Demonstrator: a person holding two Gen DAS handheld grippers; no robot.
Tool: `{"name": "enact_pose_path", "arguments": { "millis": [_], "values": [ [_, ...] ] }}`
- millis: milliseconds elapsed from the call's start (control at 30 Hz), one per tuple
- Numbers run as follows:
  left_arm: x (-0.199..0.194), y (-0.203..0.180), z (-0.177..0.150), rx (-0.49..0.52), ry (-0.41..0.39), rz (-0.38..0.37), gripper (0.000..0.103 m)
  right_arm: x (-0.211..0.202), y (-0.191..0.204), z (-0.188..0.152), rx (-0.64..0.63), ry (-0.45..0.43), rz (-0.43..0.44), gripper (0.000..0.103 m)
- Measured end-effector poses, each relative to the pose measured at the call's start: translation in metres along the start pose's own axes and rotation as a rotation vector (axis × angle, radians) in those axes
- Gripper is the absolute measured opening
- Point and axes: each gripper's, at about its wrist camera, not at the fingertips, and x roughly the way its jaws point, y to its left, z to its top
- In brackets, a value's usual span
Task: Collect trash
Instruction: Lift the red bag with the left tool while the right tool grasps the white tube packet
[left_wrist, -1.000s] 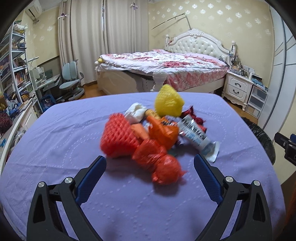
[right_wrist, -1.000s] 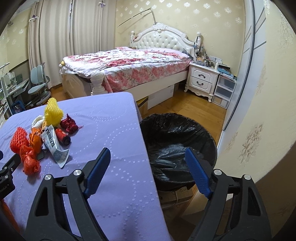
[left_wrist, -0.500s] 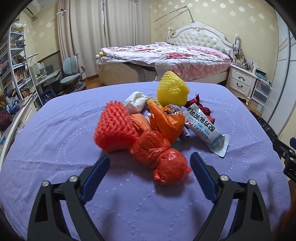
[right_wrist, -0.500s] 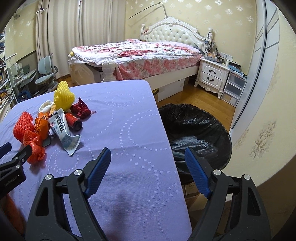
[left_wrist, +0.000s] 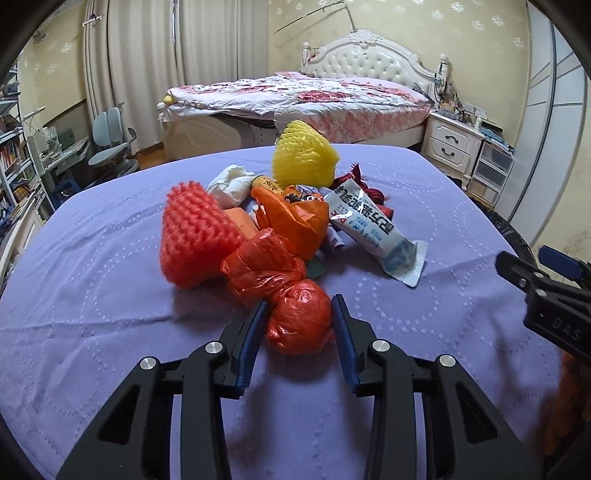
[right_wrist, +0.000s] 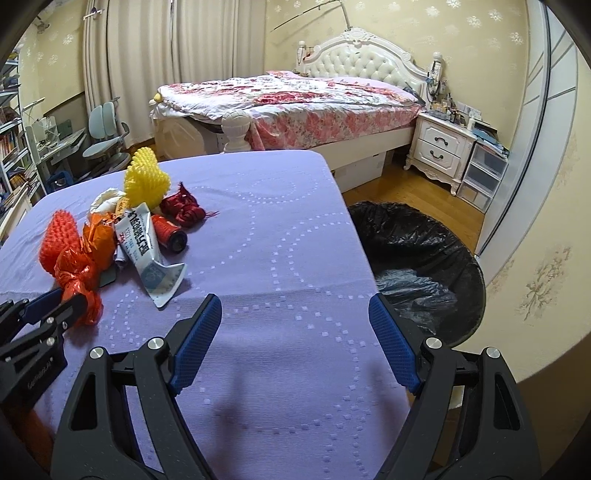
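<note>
A pile of trash lies on the purple table (left_wrist: 110, 295): a red-orange plastic bag (left_wrist: 280, 288), a red foam net (left_wrist: 192, 236), a yellow foam net (left_wrist: 303, 158), an orange wrapper (left_wrist: 295, 218), a white-blue packet (left_wrist: 369, 225) and a white tissue (left_wrist: 229, 181). My left gripper (left_wrist: 299, 314) is shut on the knotted end of the red-orange plastic bag, its jaws on either side of it. My right gripper (right_wrist: 295, 314) is open and empty above the table's right part. A black-lined trash bin (right_wrist: 424, 258) stands on the floor right of the table.
The pile also shows in the right wrist view, with a red spool (right_wrist: 170, 236) and dark red fabric (right_wrist: 184, 206). A bed (right_wrist: 288, 99), a nightstand (right_wrist: 439, 147) and a desk chair (right_wrist: 107, 140) stand behind. The right gripper's tip (left_wrist: 535, 284) shows at the right edge.
My left gripper moved forward and closed its jaws onto the knotted end of the red-orange bag. My right gripper shifted left over the table and stays open.
</note>
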Motion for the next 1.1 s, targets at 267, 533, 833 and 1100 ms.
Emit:
{"name": "enact_pose_path", "arguments": {
  "millis": [267, 533, 833, 1100],
  "values": [
    [-0.013, 0.021, -0.01, -0.02, -0.007, 0.016, 0.038, 0.004, 0.032, -0.001, -0.056, 0.012, 0.057, 0.08],
    [-0.023, 0.048, -0.015, -0.064, -0.005, 0.07, 0.038, 0.011, 0.066, 0.004, -0.123, 0.008, 0.106, 0.08],
    [-0.009, 0.084, -0.003, -0.129, -0.003, 0.143, 0.038, 0.029, 0.097, 0.022, -0.172, 0.009, 0.129, 0.074],
    [-0.005, 0.094, -0.001, -0.153, -0.001, 0.133, 0.038, 0.043, 0.104, 0.027, -0.18, 0.069, 0.182, 0.036]
  ]
}}
